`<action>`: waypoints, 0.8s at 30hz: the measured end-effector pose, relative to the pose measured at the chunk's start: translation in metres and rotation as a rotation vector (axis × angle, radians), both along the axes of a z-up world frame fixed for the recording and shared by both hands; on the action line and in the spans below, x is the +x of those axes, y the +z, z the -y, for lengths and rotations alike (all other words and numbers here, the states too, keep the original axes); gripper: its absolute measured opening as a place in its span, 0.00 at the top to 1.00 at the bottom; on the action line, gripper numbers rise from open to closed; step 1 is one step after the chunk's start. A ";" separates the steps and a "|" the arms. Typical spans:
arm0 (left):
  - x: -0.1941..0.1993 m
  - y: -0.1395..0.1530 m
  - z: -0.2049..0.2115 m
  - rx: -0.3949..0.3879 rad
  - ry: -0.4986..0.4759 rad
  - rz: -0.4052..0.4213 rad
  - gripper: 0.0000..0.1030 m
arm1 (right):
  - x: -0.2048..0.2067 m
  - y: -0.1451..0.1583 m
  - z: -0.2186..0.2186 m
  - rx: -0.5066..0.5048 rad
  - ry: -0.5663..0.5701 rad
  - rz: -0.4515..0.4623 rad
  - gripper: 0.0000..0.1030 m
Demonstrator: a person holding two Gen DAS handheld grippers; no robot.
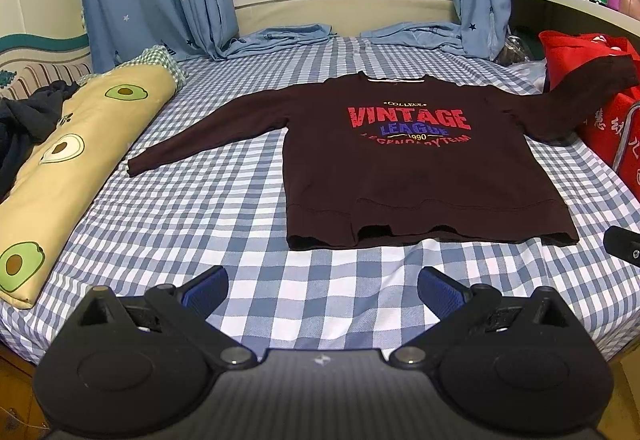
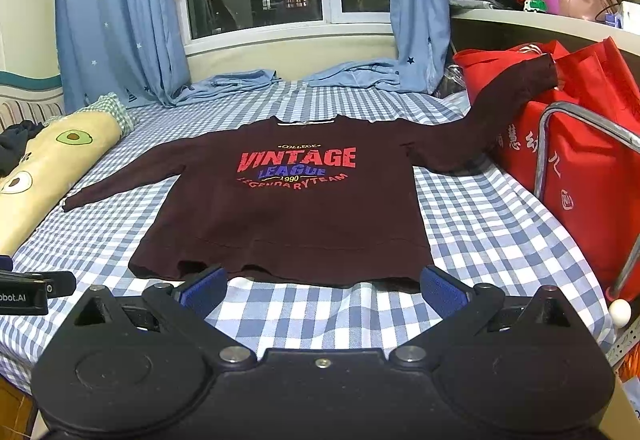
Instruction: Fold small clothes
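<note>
While both stand wide apart and empty, the left hand-held gripper (image 1: 322, 290) and right hand-held gripper (image 2: 323, 290) hover short of the sweatshirt (image 2: 288, 211), spread print-up ahead on the bed (image 2: 480, 224), one sleeve draped over a red bag (image 2: 580, 175), apparently readied for folding.

sweatshirt (image 1: 416, 175) on bed (image 1: 200, 207), pillow (image 1: 68, 159) left, bag (image 1: 600, 111) right
</note>
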State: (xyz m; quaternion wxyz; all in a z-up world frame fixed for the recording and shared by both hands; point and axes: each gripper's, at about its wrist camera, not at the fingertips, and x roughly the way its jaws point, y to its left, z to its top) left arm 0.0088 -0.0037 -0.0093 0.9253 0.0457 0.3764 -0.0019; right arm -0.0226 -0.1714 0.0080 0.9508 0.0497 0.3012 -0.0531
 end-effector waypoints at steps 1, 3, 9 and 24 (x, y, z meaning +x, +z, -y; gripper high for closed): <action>0.000 0.000 0.000 -0.002 0.001 -0.003 0.01 | 0.000 0.000 0.000 -0.001 0.000 0.001 0.00; 0.001 -0.001 -0.001 0.000 0.003 -0.007 0.01 | 0.000 -0.001 0.001 0.002 -0.003 0.003 0.00; 0.002 0.000 -0.002 -0.001 0.002 -0.007 0.01 | 0.001 -0.001 0.002 0.006 0.000 -0.002 0.00; 0.007 -0.003 -0.003 0.005 -0.017 -0.015 0.01 | 0.006 -0.002 0.000 0.007 0.001 -0.012 0.00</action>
